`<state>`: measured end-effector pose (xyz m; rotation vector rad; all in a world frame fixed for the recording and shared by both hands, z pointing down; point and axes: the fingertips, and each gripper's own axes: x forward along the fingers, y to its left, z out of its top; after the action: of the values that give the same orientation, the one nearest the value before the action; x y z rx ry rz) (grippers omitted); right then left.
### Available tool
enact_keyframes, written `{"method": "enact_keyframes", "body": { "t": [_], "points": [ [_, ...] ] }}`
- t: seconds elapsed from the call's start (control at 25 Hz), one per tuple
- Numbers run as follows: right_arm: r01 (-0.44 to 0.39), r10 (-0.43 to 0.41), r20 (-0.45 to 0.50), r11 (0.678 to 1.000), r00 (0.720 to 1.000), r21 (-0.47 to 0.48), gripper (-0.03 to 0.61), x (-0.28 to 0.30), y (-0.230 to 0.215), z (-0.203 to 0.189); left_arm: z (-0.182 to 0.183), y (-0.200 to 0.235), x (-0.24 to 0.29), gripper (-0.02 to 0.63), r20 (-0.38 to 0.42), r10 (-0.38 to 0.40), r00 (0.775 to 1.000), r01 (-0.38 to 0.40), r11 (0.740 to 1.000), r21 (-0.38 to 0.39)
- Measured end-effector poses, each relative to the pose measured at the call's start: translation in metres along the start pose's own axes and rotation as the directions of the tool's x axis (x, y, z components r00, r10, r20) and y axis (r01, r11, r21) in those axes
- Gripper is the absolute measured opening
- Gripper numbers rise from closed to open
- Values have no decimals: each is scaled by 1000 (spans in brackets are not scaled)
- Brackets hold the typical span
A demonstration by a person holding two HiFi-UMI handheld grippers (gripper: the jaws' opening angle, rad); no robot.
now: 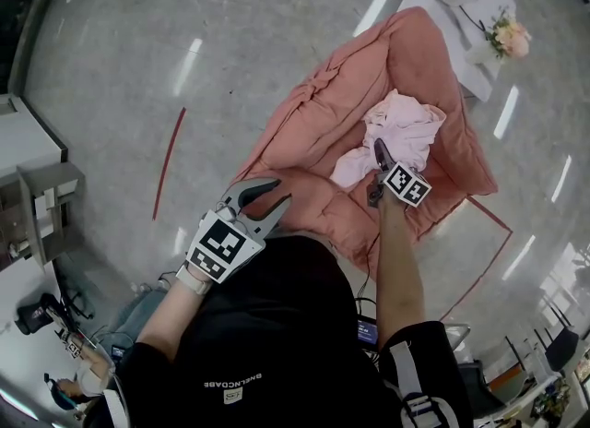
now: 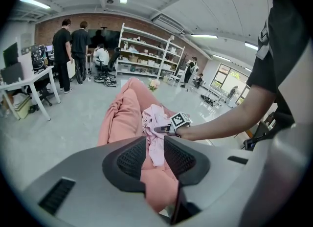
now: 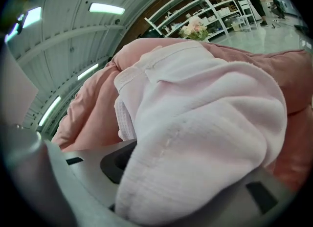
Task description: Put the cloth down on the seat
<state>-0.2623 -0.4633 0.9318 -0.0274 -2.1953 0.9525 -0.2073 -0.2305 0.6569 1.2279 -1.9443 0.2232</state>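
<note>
A pale pink cloth point(image 1: 398, 129) lies crumpled on the salmon beanbag seat point(image 1: 313, 122), near its middle. My right gripper point(image 1: 379, 151) reaches onto the seat from the front, its tips at the cloth's near edge. In the right gripper view the cloth point(image 3: 205, 123) bulges between the jaws and hides all but one dark pad point(image 3: 117, 165); the right gripper point(image 3: 186, 187) seems shut on the cloth. My left gripper point(image 1: 273, 192) hovers open and empty by the seat's front left corner. Its view shows the seat point(image 2: 122, 113), the cloth point(image 2: 152, 121) and the right gripper point(image 2: 157, 129) beyond its parted pads point(image 2: 132, 160).
Behind the seat stands a white table point(image 1: 433, 11) with a white appliance and a bunch of flowers point(image 1: 509, 37). Red tape lines point(image 1: 169, 163) mark the grey floor. A desk point(image 2: 29, 81), shelves point(image 2: 146, 55) and several people point(image 2: 62, 50) are farther off.
</note>
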Motion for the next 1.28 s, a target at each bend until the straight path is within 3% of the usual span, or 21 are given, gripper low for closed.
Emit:
{"method": "enact_keyframes", "body": {
  "t": [0.4, 0.68, 1.28],
  "points": [
    [115, -111, -60, 991, 992, 63, 277, -27, -70, -25, -14, -43, 14, 109, -25, 0, 1000, 0, 1000, -8],
    [230, -223, -117, 972, 968, 50, 325, -14, -72, -49, -29, -19, 2, 110, -27, -2, 1000, 2, 1000, -16],
    [236, -229, -117, 970, 966, 52, 325, -70, -79, -55, -19, -52, 4, 110, -16, -34, 999, 34, 999, 31]
  ]
}}
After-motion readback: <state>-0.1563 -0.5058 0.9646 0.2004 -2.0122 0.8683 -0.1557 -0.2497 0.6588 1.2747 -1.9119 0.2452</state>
